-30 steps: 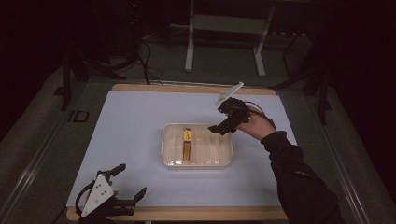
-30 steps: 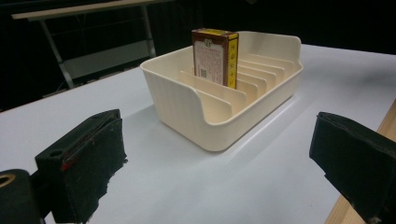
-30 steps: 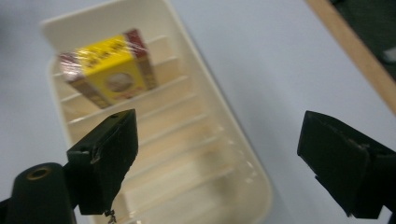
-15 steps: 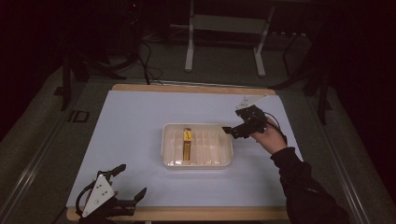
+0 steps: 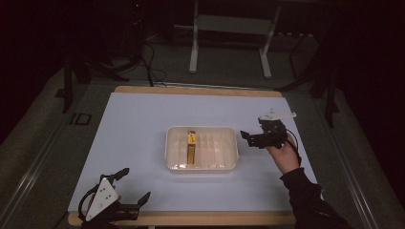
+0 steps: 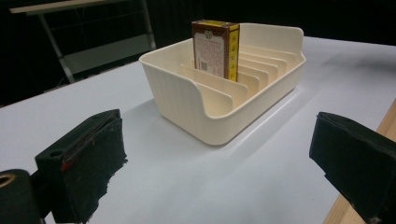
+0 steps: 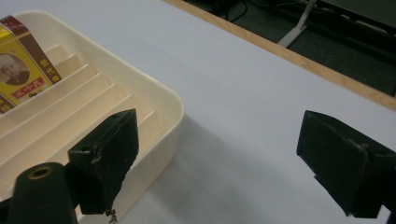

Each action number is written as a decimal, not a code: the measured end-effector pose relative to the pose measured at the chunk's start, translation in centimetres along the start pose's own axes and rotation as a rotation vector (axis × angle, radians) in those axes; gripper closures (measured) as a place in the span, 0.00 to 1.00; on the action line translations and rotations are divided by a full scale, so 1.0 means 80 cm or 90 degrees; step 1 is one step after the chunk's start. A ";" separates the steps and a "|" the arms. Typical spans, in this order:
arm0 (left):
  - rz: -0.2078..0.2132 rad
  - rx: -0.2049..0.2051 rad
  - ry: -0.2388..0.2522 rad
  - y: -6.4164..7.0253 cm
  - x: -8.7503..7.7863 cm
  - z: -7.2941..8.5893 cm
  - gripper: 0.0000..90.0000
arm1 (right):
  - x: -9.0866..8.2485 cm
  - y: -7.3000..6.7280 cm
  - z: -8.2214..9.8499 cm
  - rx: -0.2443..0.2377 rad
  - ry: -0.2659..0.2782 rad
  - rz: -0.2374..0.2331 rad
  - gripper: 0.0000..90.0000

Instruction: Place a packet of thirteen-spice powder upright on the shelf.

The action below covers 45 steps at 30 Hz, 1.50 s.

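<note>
Inside the tray [image 5: 202, 164], in a slot left of its middle, the box [image 5: 191, 147] already stands on edge, long axis running from the near wall to the far wall. Placing looks done. Right gripper [image 5: 258, 137] is just beside the tray, jaws apart and empty; left gripper [image 5: 125, 200] rests well apart, also open.

Setting: laboratory or recording studio, dim. Evidence: one wood-edged table [image 5: 200, 89] with a plain white top, standing on grey carpet; metal stand legs [image 5: 229, 43] and loose cables [image 5: 148, 57] behind; dark, unlit surroundings.
</note>
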<state>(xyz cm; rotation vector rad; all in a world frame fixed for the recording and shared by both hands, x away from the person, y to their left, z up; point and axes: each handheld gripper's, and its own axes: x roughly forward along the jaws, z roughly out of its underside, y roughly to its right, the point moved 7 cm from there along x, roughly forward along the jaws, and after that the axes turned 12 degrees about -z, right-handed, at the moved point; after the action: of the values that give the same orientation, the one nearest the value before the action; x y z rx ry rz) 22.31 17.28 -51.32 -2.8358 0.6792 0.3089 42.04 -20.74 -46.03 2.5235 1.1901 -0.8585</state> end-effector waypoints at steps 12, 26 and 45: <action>0.001 0.000 -0.002 0.001 0.000 0.000 0.04 | -0.015 0.003 0.042 0.044 0.043 0.027 0.14; 0.008 -0.004 -0.003 0.002 0.000 -0.002 0.04 | -0.068 0.004 0.091 0.084 0.076 0.080 0.15; 0.061 -0.040 -0.008 0.009 -0.004 -0.008 0.04 | -0.097 -0.010 0.129 0.102 0.102 0.052 0.15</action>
<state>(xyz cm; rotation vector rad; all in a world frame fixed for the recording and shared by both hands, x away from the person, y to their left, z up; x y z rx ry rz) 21.78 16.61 -50.76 -2.8625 0.8183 0.3697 33.31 -29.53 -49.67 2.7944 1.0945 -0.7728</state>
